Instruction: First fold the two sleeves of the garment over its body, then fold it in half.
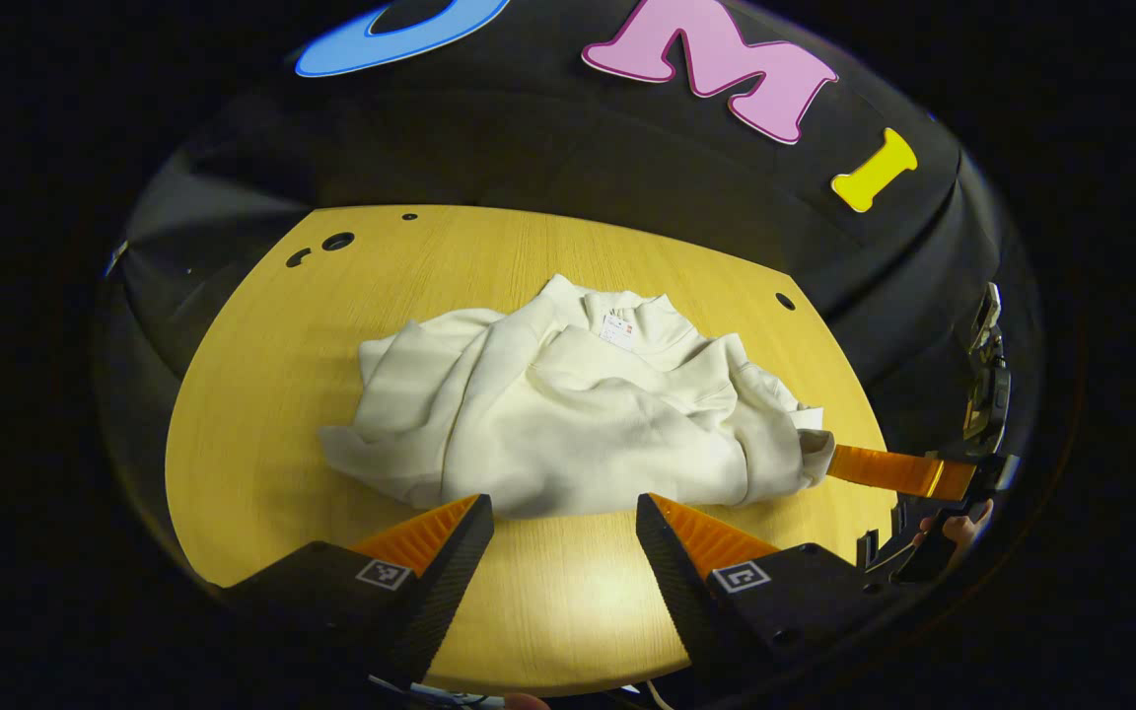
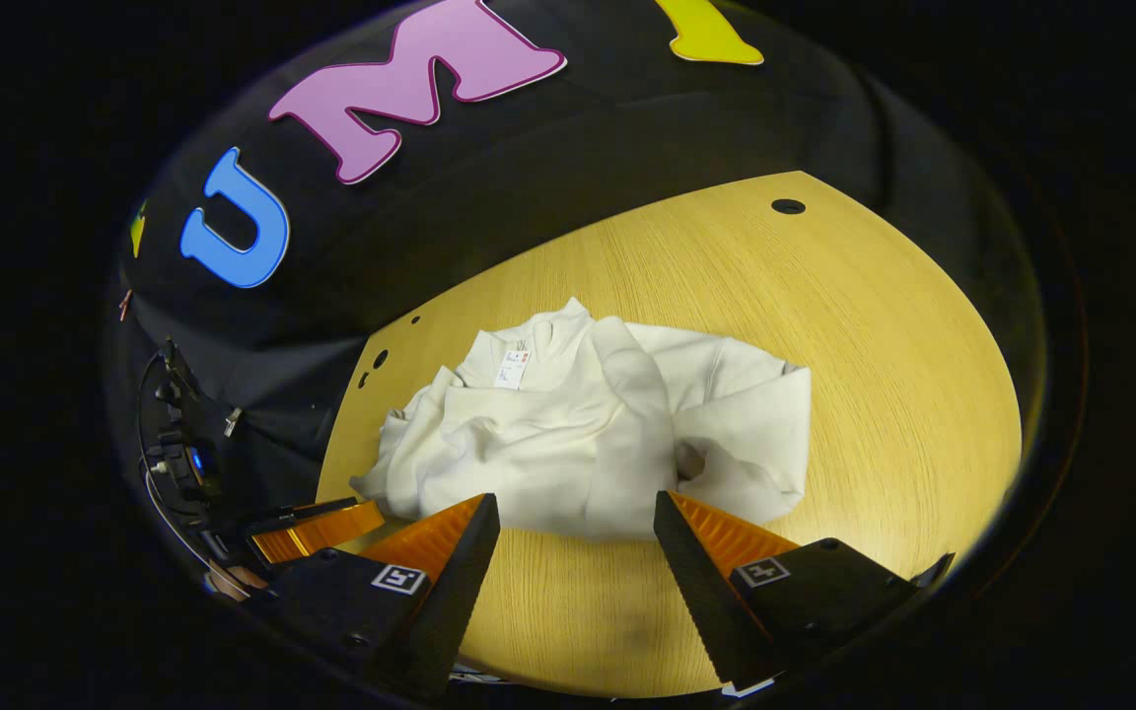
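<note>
A cream sweatshirt point(image 1: 568, 424) lies bunched on the wooden table point(image 1: 262, 394), collar and white label point(image 1: 617, 330) toward the far side, with sleeves lying over its body. My left gripper point(image 1: 563, 518) is open just short of the hem's near edge, nothing between its fingers. In the left gripper view the right gripper's orange finger point(image 1: 898, 471) reaches the sweatshirt's right edge, held by a hand point(image 1: 962, 528). In the right gripper view the sweatshirt point(image 2: 588, 434) lies just beyond my open right gripper point(image 2: 576, 513). The left gripper's orange finger point(image 2: 317, 530) shows low at the left.
The table has small round holes near its far corners point(image 1: 336, 241) point(image 2: 787, 206). Bare wood point(image 2: 903, 394) stretches on the sweatshirt's right side in the right gripper view. Black cloth walls surround the table. Cables and equipment point(image 2: 178, 454) hang at the booth's left side.
</note>
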`<state>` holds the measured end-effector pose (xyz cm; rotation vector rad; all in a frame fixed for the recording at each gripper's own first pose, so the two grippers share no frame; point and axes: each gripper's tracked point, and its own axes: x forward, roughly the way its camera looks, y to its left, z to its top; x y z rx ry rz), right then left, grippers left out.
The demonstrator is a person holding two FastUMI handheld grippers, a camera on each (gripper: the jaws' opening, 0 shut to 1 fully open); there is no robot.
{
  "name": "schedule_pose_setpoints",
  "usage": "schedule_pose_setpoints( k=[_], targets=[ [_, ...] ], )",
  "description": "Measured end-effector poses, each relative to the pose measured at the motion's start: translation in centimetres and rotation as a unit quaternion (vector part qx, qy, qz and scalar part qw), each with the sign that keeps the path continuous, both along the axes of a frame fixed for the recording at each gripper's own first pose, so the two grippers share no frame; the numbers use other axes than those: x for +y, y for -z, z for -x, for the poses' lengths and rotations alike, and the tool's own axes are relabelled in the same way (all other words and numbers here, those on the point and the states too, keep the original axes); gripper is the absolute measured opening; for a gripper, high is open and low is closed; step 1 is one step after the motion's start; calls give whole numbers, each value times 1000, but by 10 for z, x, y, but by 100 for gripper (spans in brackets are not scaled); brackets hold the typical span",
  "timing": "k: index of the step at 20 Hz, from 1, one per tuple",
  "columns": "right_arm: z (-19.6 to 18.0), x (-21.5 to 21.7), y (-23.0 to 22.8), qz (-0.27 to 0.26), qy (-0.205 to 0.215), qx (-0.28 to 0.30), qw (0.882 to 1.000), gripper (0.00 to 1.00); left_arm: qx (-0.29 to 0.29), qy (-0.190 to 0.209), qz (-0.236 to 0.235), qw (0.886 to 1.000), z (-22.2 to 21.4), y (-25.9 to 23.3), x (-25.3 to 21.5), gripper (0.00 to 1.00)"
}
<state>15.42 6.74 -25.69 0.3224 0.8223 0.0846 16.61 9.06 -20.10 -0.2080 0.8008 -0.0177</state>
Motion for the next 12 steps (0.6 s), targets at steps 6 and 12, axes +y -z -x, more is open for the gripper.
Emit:
schedule_pose_setpoints(
  k=[6,12],
  targets=[
    [23,-2,2,10,-5,-2,1000,97,0,11,-3,1000,28,9,-11,94],
    [37,3,10,18,-19,8,1000,97,18,14,-17,1000,43,21,-16,94]
  ],
)
